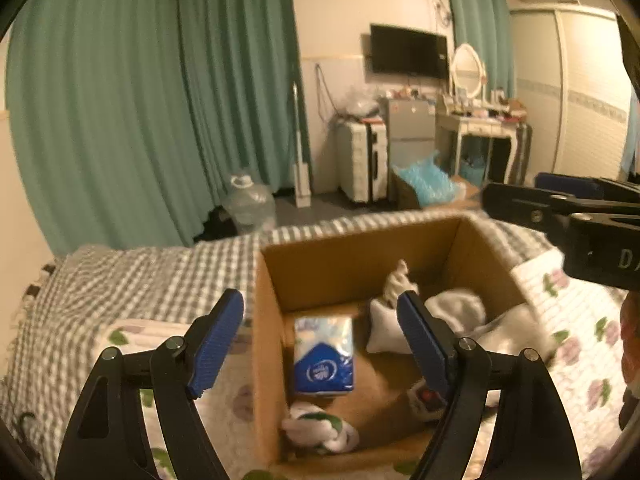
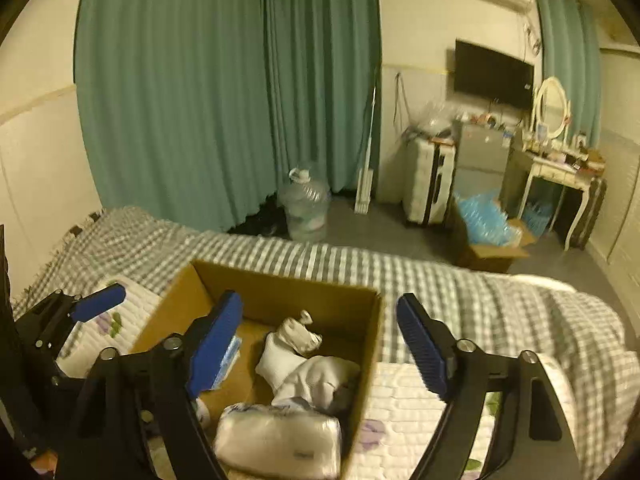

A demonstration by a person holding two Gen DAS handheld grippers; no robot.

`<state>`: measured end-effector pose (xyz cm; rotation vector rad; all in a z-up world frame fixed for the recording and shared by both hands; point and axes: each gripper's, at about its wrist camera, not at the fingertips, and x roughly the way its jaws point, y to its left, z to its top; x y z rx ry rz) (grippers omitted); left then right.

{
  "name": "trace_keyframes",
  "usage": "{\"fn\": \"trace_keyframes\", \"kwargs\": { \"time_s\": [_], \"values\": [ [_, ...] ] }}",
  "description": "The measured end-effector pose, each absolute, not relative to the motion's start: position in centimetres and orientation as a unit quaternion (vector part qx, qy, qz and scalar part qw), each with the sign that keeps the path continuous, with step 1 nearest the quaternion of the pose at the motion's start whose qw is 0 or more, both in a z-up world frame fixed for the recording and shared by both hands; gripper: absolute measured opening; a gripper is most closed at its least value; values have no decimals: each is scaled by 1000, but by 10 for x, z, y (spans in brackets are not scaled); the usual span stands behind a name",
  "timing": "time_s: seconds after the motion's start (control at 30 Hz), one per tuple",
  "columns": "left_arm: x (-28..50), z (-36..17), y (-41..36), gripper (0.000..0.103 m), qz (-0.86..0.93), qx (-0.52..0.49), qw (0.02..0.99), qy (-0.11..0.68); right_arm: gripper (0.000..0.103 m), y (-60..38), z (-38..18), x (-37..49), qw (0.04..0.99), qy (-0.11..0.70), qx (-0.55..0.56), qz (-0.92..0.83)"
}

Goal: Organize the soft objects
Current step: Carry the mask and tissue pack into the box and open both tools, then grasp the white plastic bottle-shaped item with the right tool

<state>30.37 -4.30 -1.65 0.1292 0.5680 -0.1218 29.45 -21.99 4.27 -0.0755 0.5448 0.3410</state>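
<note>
Left claw (image 1: 320, 340) spread wide, holding nothing, above cardboard box (image 1: 344, 256). Right claw (image 2: 318, 346) likewise wide, empty, over box's right wall. Box on bed (image 2: 460, 292), atop floral quilted pad (image 2: 412, 408). Inside box: blue tissue pack (image 1: 324, 356) at left, white socks (image 2: 288, 344) mid, white plastic-wrapped pack (image 2: 280, 440) nearest right claw. Beyond bed: water jug (image 2: 306, 208), teal curtains (image 2: 224, 80), suitcase (image 2: 428, 176).
</note>
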Motion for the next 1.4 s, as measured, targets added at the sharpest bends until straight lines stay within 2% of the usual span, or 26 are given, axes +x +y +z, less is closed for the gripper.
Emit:
{"fn": "trace_keyframes", "kwargs": {
  "time_s": [0.03,0.23,0.3,0.37,0.47,0.6,0.87,1.17,1.3,1.4],
  "values": [
    [297,-8,-41,80,-59,60,958,275,90,-221,51,288,949,263,-36,168],
    [233,60,-31,81,-69,58,970,224,96,-230,126,212,959,222,-50,168],
    [206,88,-24,90,-70,45,976,200,99,-229,142,187,962,209,-57,163],
    [179,113,-13,91,-70,26,981,178,101,-230,160,155,966,194,-66,159],
    [138,142,2,92,-62,6,987,148,101,-234,173,114,969,180,-74,153],
    [99,154,16,92,-53,-3,989,140,101,-236,165,81,968,185,-80,147],
    [78,111,28,91,-44,-8,986,163,101,-230,72,79,948,269,-66,155],
    [115,6,17,91,-42,6,967,250,101,-216,-78,144,901,383,-121,162],
    [132,-42,12,91,-41,7,958,283,85,-221,-120,164,878,424,-155,157],
    [147,-72,10,91,-41,3,948,316,83,-220,-140,180,871,436,-164,158]
  ]
}}
